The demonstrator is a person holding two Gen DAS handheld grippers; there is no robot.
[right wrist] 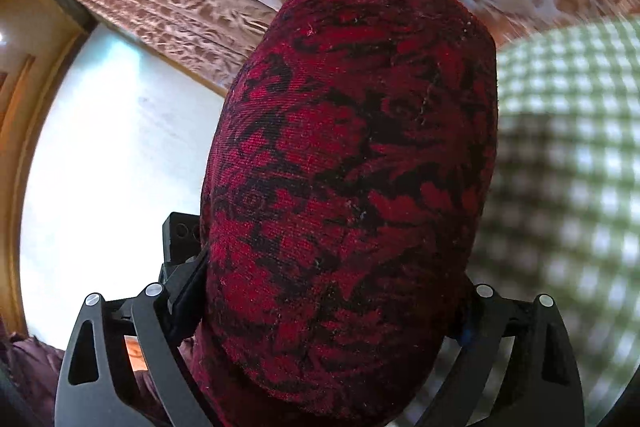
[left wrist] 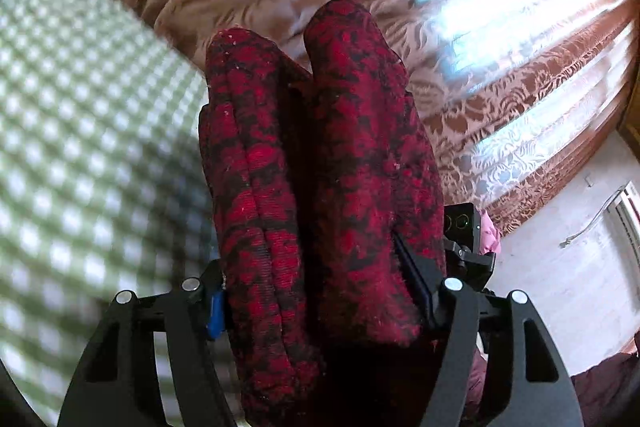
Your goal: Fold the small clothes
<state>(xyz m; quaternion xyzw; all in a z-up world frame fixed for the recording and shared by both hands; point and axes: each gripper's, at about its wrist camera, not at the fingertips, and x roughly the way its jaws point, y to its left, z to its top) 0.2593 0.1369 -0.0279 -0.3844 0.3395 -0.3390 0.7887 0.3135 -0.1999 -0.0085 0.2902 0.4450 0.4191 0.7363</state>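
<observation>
A red and black patterned garment (left wrist: pixel 320 187) fills the middle of the left wrist view, bunched in thick folds between the jaws of my left gripper (left wrist: pixel 320 291), which is shut on it. The same garment (right wrist: pixel 348 187) bulges up in the right wrist view, where my right gripper (right wrist: pixel 320 307) is shut on it too. The fingertips of both grippers are hidden by the cloth. The other gripper's black body (left wrist: pixel 466 239) shows just right of the cloth in the left view, and at the left (right wrist: pixel 180 239) in the right view.
A green and white checked cloth surface (left wrist: pixel 80 147) lies to the left in the left view and to the right (right wrist: pixel 568 187) in the right view. Brown patterned curtains (left wrist: pixel 480 67) hang behind. A white wall (right wrist: pixel 112 167) and a wooden frame (right wrist: pixel 24 107) stand beside them.
</observation>
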